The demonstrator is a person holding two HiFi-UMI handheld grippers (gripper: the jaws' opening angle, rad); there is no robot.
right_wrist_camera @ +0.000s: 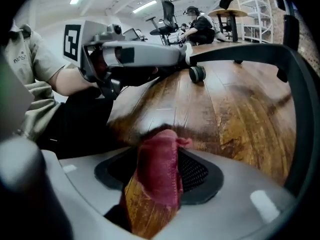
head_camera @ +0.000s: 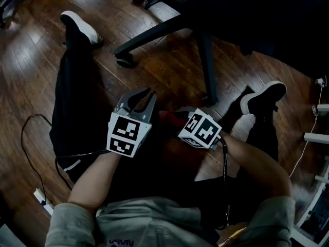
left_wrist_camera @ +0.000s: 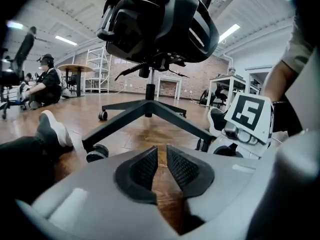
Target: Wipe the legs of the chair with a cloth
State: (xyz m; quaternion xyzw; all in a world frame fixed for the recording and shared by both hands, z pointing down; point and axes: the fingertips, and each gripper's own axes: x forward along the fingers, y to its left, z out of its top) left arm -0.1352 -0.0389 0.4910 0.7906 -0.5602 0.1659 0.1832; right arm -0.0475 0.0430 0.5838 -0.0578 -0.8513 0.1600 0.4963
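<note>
Judging the crumpled red cloth soft, light and limp, best pinched at its bunched ridge, which sits unpressed between the wide-spread fingers of the right gripper near the black office chair's legs; left gripper fingers narrow, empty.

The wood plank floor is dark and glossy. Fluorescent strip lights run along a white ceiling. A brick wall, white shelving rack and round table stand at the far end.
</note>
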